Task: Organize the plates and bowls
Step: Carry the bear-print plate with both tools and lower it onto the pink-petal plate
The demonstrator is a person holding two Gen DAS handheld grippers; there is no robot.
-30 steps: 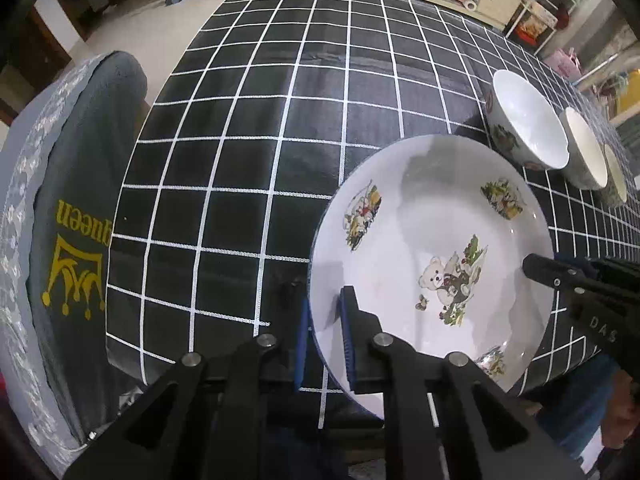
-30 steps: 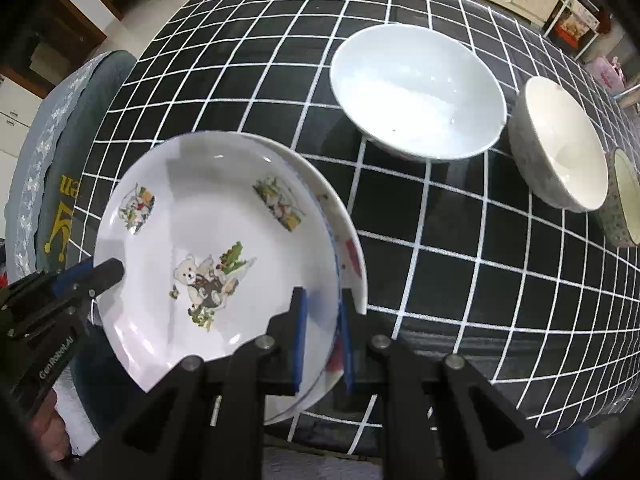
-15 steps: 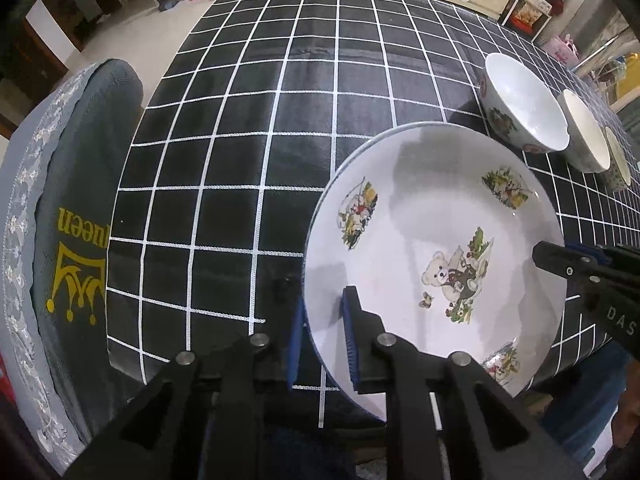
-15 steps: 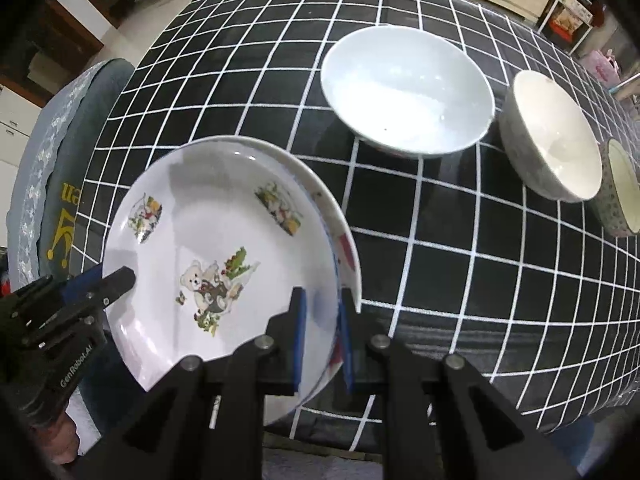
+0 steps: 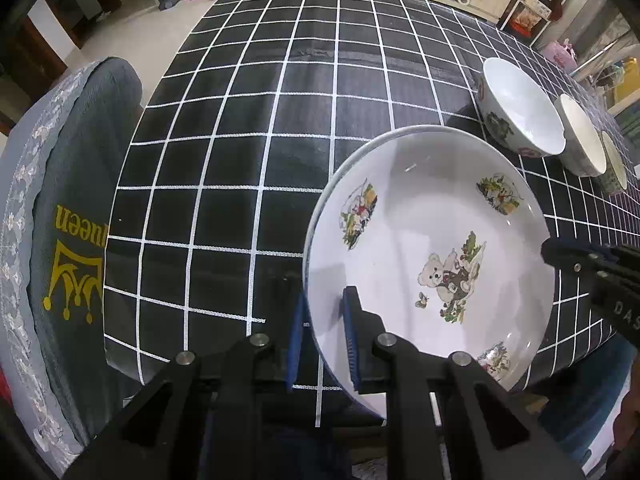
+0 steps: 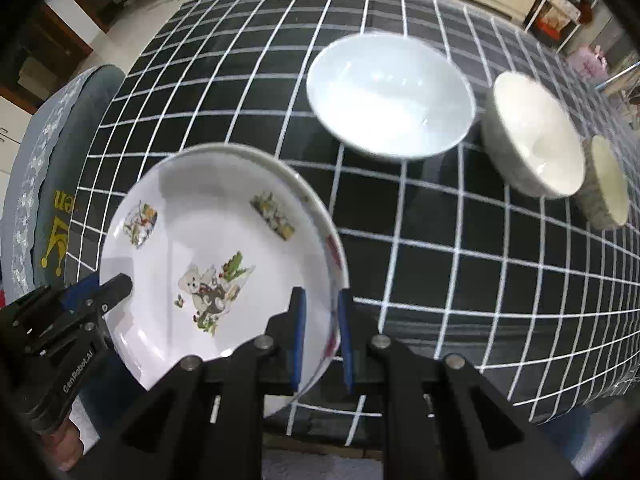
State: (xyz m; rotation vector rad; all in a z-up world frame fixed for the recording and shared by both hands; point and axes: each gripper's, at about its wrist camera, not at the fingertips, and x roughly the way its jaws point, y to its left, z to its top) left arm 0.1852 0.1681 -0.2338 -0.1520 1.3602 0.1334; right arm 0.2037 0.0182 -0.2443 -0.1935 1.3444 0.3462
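Note:
Two white plates lie stacked, the top plate (image 5: 420, 220) (image 6: 208, 220) printed with a bear and small pictures. The rim of the lower plate (image 6: 335, 248) shows just outside it. My left gripper (image 5: 324, 297) is shut on the stack's left rim, one blue pad above and one below. My right gripper (image 6: 321, 294) is shut on the right rim in the same way. Each gripper shows in the other's view, the right gripper (image 5: 550, 249) and the left gripper (image 6: 118, 285). The stack hangs over the near part of the checked tablecloth (image 5: 280, 100).
Three bowls stand in a row at the right: a large white bowl (image 6: 388, 96), a grey-sided bowl (image 6: 536, 136) and a smaller bowl (image 6: 608, 180). A grey chair cover with a gold crown (image 5: 68, 220) is at the table's left edge. Shelves line the far wall.
Both grippers keep their hold on the stacked plates. The stack has hardly shifted, and the bowls stand where they were.

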